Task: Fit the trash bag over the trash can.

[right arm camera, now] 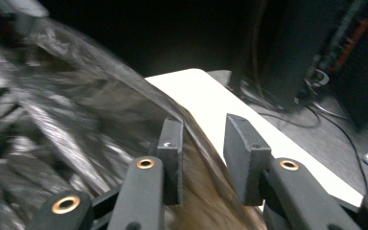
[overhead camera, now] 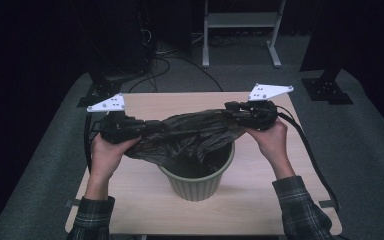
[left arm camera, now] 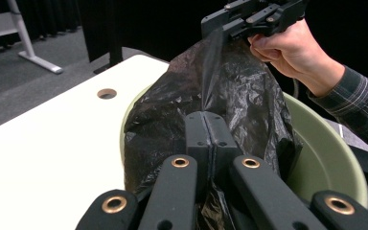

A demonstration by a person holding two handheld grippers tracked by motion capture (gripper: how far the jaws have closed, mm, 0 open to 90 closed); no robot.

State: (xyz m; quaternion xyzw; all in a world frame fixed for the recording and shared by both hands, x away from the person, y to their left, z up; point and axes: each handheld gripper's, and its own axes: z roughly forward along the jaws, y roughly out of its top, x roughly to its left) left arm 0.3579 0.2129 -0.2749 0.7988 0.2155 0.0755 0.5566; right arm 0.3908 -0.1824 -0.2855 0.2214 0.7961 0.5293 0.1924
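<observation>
The table (overhead camera: 260, 200) was lit brightly from above, while the far room was left in darkness. Glare was caught on the black bag (right arm camera: 52, 129), which was smeared by motion blur in the right gripper view.

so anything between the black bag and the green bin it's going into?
Nothing visible. The black bag is stretched between the left gripper, shut on it, and the open right gripper, and already hangs into the mouth of the green bin.
</observation>
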